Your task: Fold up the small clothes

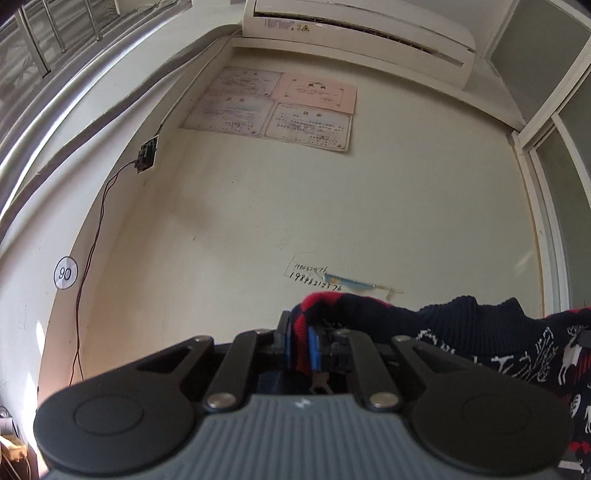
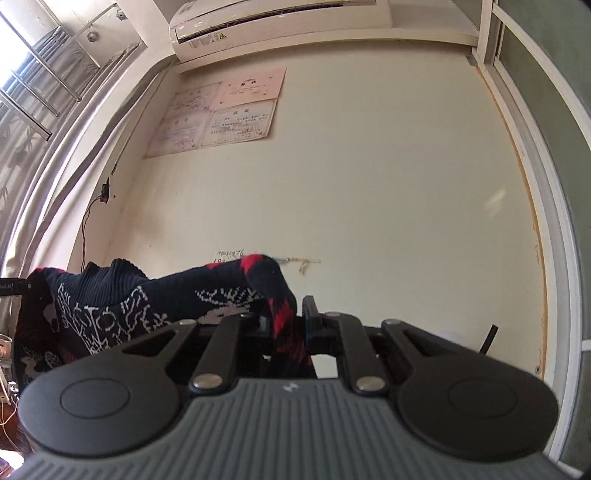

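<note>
A small navy knit sweater (image 1: 498, 339) with red checks and white reindeer patterns hangs in the air between my two grippers, in front of a cream wall. My left gripper (image 1: 301, 345) is shut on one red-and-navy shoulder corner, and the sweater stretches off to the right. In the right wrist view the sweater (image 2: 155, 295) stretches to the left, its ribbed collar up. My right gripper (image 2: 286, 321) is shut on the other shoulder corner. The lower part of the sweater is hidden below both grippers.
A cream wall (image 1: 332, 206) with pinned certificates (image 1: 280, 107) faces me. An air conditioner (image 1: 354, 29) hangs above them. A black wall socket with a trailing cable (image 1: 147, 153) is at left. A window frame (image 1: 546, 155) stands at right.
</note>
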Available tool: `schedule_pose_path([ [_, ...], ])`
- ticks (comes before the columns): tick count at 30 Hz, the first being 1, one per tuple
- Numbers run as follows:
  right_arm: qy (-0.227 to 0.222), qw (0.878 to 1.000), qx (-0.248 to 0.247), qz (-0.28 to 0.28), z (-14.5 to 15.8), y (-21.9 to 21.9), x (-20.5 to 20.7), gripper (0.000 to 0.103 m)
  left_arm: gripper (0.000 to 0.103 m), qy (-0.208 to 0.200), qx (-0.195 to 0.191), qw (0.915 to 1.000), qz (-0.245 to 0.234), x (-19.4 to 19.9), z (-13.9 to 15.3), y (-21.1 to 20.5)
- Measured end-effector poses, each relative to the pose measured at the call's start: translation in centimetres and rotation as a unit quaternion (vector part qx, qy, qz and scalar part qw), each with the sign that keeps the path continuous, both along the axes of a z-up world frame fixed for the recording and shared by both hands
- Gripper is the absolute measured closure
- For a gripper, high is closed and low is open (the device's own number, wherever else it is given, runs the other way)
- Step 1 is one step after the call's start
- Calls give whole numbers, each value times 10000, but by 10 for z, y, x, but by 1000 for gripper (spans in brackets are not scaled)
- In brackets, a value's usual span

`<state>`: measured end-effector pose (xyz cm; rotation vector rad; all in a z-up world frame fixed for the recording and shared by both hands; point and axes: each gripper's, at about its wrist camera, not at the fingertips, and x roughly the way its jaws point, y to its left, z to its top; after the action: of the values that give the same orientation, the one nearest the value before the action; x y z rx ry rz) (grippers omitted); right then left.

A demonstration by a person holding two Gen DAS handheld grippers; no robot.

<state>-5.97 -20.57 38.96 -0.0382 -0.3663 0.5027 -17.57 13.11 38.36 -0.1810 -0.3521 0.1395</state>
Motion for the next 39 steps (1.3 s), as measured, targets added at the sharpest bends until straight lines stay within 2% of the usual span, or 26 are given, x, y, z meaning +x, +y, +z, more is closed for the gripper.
schedule_pose_path([
  [3,111,9998,-168,-81,-11,-9,0,90,95,233,120,9996,-66,10,-2,-6],
  [7,742,9970,-205,-47,-40,-13,28,90,94,903,183,9957,-20,49,-39,-12],
  [10,1398,9896,-321,-105,-78,-7,73,91,94,1676,41,9858,60,102,-87,-10],
  [13,2077,9767,-466,-288,-127,11,133,90,90,2453,-229,9689,249,177,-146,-6],
  [14,2375,9697,-435,-371,-150,19,159,89,86,2780,-255,9596,365,208,-171,-5],
  [15,2661,9617,-464,-457,-169,33,189,82,71,3198,-175,9458,534,238,-198,-7],
  [16,2987,9507,-542,-633,-202,44,209,73,68,3739,-64,9244,755,266,-227,-9],
  [17,3364,9343,-744,-912,-236,54,232,59,72,4410,-4,8928,917,290,-260,-9],
  [18,3535,9246,-868,-1126,-257,58,242,59,82,4797,-137,8731,862,298,-285,-5],
  [19,3717,9150,-943,-1253,-279,56,246,59,82,4925,-341,8673,636,295,-303,0],
  [20,3912,9088,-881,-1154,-299,47,239,59,79,4949,-485,8667,401,284,-318,4],
  [22,4193,9018,-702,-783,-321,22,222,58,74,4842,-435,8735,263,258,-333,6],
  [25,4467,8919,-509,-492,-343,-14,182,39,57,4561,-203,8896,163,211,-340,8],
  [26,4585,8869,-466,-328,-346,-25,171,30,56,4513,-176,8921,91,199,-338,6],
  [27,4649,8839,-449,-232,-350,-31,159,25,56,4496,-196,8930,6,190,-339,7],
  [29,4716,8805,-488,-25,-359,-39,138,24,56,4501,-225,8925,-195,171,-341,7],
  [31,4808,8738,-720,-130,-370,-39,120,24,56,4487,-89,8932,-270,158,-343,2],
  [32,4913,8664,-848,-259,-378,-38,115,25,56,4488,76,8932,-254,153,-345,-3],
  [33,4966,8625,-921,-330,-384,-38,112,43,56,4507,251,8921,-200,151,-348,-8],
  [34,4748,8733,-966,-514,-387,-40,104,68,56,4534,429,8902,-120,151,-351,-14],
  [35,4729,8734,-1034,-539,-385,-42,104,91,56,4583,586,8868,-39,151,-356,-18],
  [36,4760,8730,-841,-655,-380,-46,109,91,56,4674,696,8813,27,154,-359,-22],
  [37,4642,8786,-484,-1011,-373,-61,115,91,56,4757,737,8765,44,156,-361,-23],
  [38,4488,8824,-353,-1369,-367,-72,121,91,56,4755,728,8767,66,157,-361,-23],
  [39,4255,8819,-276,-2010,-363,-89,130,90,55,4750,719,8770,96,158,-361,-22],
])
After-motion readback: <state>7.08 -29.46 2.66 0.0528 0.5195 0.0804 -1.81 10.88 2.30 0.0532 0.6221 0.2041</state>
